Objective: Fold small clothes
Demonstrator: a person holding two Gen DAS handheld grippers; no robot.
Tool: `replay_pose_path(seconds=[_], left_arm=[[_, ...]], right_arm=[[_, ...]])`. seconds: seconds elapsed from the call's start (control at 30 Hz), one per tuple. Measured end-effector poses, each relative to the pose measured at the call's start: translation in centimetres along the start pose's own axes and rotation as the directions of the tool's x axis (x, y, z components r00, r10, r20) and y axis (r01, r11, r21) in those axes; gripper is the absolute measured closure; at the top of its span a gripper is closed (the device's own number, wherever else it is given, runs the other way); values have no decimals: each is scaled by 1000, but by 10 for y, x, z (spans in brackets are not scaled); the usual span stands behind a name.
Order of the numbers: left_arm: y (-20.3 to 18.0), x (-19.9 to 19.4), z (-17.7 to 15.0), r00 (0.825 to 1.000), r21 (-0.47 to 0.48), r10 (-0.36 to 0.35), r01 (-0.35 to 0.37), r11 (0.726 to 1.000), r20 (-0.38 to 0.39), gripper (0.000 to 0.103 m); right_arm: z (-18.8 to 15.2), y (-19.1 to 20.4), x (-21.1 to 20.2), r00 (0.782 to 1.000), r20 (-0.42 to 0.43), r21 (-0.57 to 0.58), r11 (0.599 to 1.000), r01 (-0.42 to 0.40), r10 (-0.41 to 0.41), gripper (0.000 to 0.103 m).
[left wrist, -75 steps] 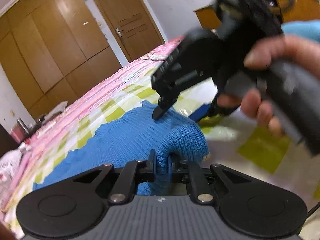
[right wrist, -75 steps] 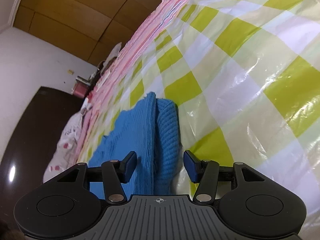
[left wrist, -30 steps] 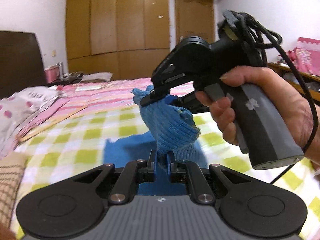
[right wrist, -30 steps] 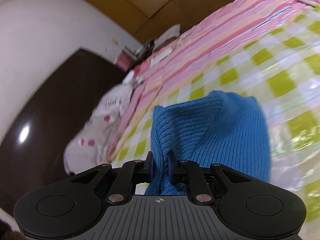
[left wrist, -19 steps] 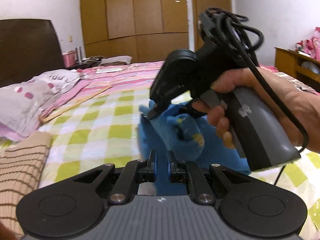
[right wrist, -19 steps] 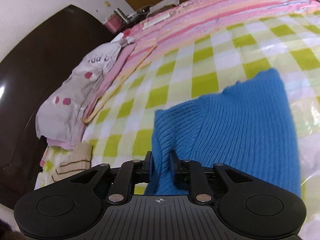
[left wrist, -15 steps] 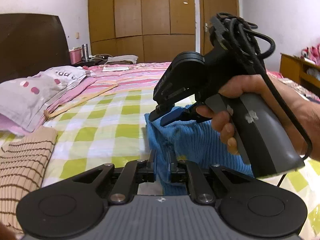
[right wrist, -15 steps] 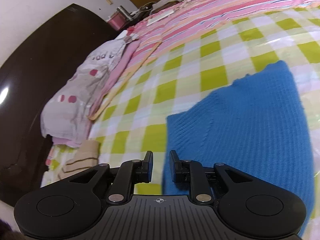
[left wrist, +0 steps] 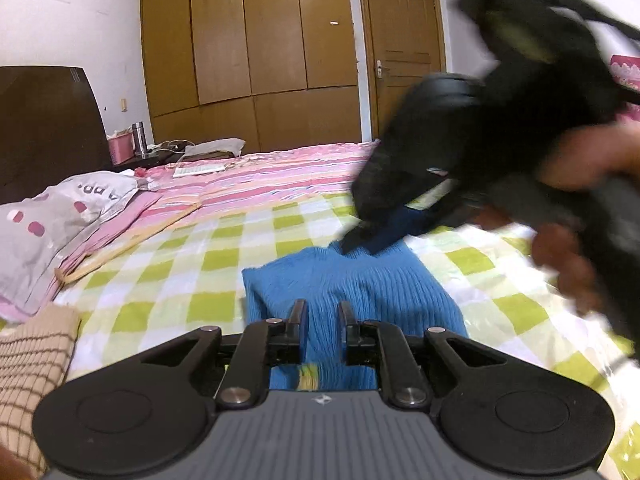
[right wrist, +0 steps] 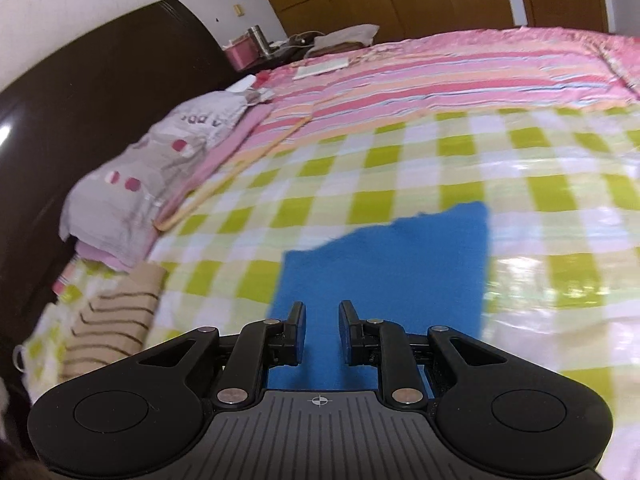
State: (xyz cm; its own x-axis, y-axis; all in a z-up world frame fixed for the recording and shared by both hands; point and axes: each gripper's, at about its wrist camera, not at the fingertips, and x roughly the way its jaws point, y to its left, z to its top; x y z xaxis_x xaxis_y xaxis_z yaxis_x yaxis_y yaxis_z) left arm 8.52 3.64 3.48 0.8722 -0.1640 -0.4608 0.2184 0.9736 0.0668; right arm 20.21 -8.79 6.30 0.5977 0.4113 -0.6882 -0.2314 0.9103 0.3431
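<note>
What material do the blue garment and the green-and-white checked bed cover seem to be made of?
The blue ribbed garment looks like knitted yarn, perhaps wool or acrylic: fine parallel ribs run along it and its surface is matt.

The green-and-white checked bed cover looks like a smooth, glossy sheet, possibly plastic or coated fabric: it shows bright white glare patches and small shiny wrinkles. The exact material cannot be told.

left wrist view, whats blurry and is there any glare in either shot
Left wrist view: the right gripper and the hand holding it are smeared by motion, while the blue sweater stays fairly sharp. Right wrist view: soft all over, with white sheen on the checked cover and a bright spot on the dark headboard.
</note>
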Motion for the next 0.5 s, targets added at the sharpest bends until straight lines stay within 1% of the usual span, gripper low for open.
replay_pose_path(seconds=[0.1, 0.13, 0.23, 0.3, 0.33, 0.4, 0.5], left_arm=[[4, 15, 7, 1000, -27, 3, -3, 1000, -7, 82], [3, 21, 8, 1000, -25, 8, -8, 1000, -13, 82], [0, 40, 4, 997, 8, 53, -53, 999, -59, 82], [3, 51, -3, 991, 19, 77, -75, 997, -108, 81], [6, 56, -9, 985, 31, 99, -95, 995, -139, 74], [11, 63, -19, 975, 43, 129, -123, 991, -179, 71], [15, 63, -26, 969, 76, 161, -149, 986, -186, 70]], right_arm=[[-7, -9, -12, 999, 5, -33, 998, 45, -45, 83], [-9, -11, -14, 999, 2, -41, 998, 53, -53, 83], [-16, -16, -15, 998, -24, -42, 997, 58, -59, 83], [-21, -19, -13, 997, -47, -42, 998, 54, -56, 83], [-25, -20, -12, 997, -57, -45, 997, 54, -57, 81], [-32, -22, -8, 995, -70, -60, 996, 69, -73, 76], [-45, -24, -3, 989, -81, -98, 989, 112, -120, 75]])
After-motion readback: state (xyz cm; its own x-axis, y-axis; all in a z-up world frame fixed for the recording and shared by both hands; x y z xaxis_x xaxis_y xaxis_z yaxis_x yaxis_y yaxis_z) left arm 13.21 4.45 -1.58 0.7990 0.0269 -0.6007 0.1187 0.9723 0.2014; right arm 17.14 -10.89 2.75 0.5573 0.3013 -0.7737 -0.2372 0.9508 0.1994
